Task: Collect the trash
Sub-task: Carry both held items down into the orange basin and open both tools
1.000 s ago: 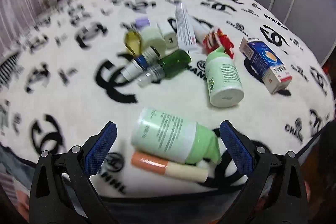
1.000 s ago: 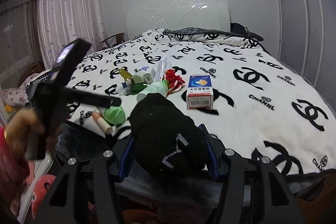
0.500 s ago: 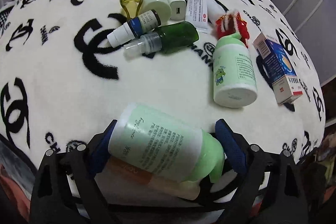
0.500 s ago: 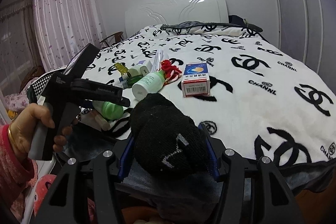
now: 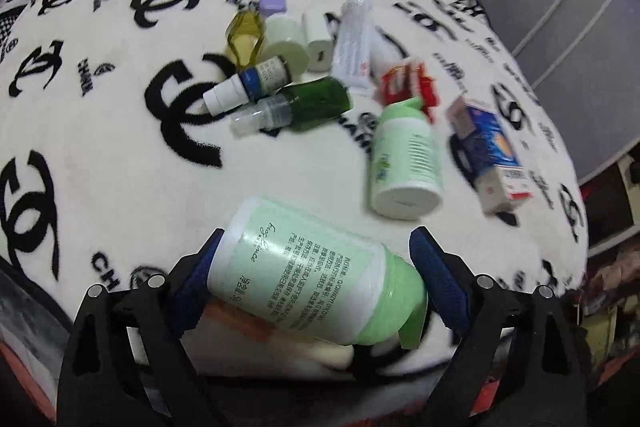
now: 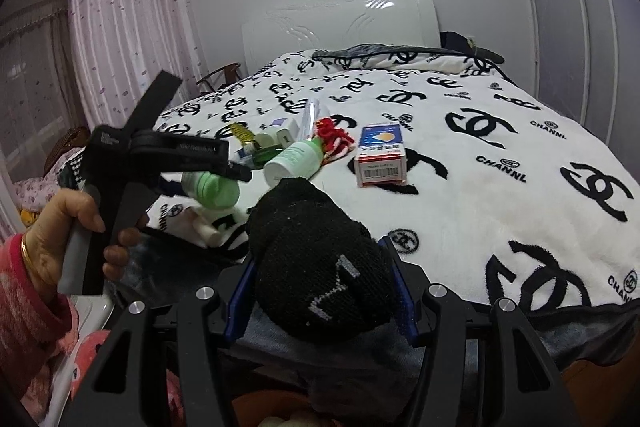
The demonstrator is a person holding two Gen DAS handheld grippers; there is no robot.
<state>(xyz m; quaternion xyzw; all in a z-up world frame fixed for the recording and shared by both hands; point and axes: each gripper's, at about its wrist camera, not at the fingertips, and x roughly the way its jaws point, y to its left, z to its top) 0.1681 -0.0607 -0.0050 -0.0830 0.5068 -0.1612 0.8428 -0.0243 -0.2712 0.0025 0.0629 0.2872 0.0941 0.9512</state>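
My left gripper (image 5: 316, 279) is shut on a pale green bottle (image 5: 312, 271) with a green cap, held sideways just above the bed's near edge. An orange and cream tube (image 5: 304, 345) lies under it. The bottle also shows in the right wrist view (image 6: 212, 189), with the left gripper's body (image 6: 160, 151) over it. My right gripper (image 6: 320, 287) is shut on a black knitted sock (image 6: 316, 263) at the foot of the bed. More trash lies in a cluster: a white and green bottle (image 5: 406, 163), a green glass bottle (image 5: 304, 105), a blue and white box (image 5: 492, 151).
Small bottles (image 5: 256, 83), a white tube (image 5: 354, 43) and a red wrapper (image 5: 408, 83) lie behind on the white blanket with black logos (image 5: 100, 131). A white headboard (image 6: 340, 27) and pink curtains (image 6: 120, 39) stand beyond. Grey wardrobe doors (image 6: 580, 7) are at the right.
My left gripper came down around the pale green bottle, closed on it and lifted it slightly. My right gripper stays shut on the sock and has barely moved.
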